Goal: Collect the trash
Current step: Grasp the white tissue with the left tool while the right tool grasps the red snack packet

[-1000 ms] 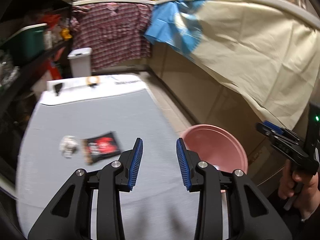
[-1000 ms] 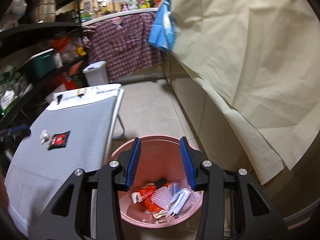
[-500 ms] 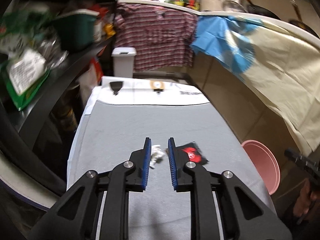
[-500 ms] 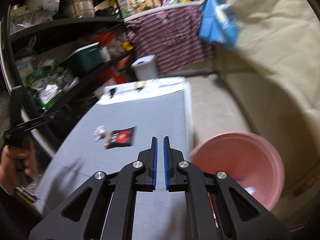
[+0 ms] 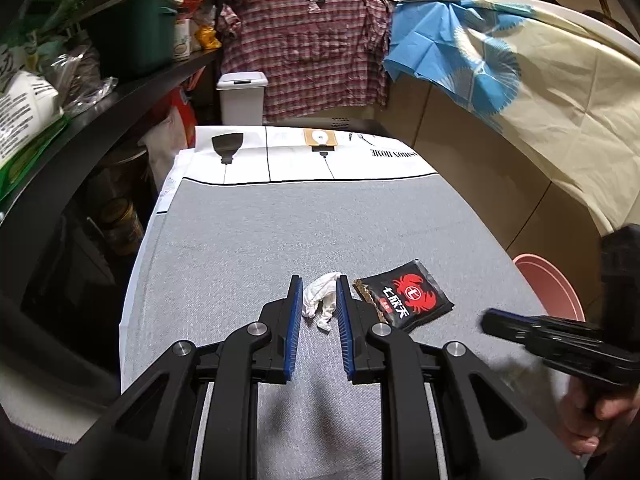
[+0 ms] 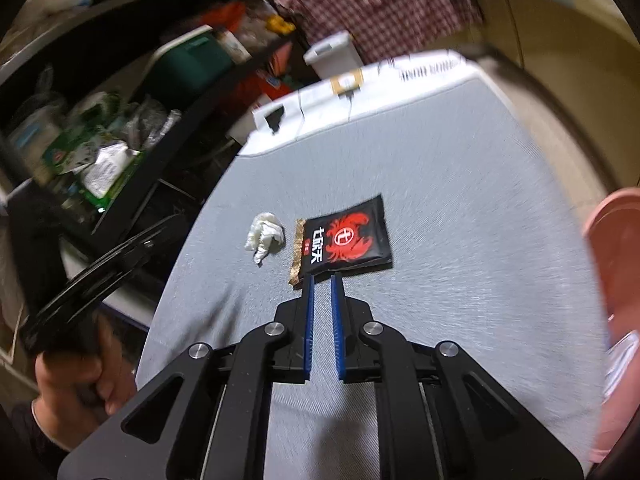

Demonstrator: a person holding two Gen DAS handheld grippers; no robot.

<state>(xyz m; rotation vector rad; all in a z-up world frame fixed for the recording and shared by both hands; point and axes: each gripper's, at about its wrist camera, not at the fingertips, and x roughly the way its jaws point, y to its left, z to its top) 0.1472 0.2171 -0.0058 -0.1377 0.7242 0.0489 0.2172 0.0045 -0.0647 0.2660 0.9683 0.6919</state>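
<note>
The left gripper (image 5: pixel 317 292) hangs low over the grey cloth-covered table (image 5: pixel 280 232), jaws narrowed but released, the crumpled white tissue wad (image 5: pixel 320 300) lying between the tips, untouched as far as I can tell. At its two o'clock, just beside the wad, lies the black snack packet with a red crab print (image 5: pixel 404 294). The right gripper (image 6: pixel 321 280), jaws just reopened to a slit and empty, noses at that packet's near edge. Bare cloth runs on to the far white border. The pink plastic basin (image 5: pixel 548 284) sits beyond the table's right edge.
</note>
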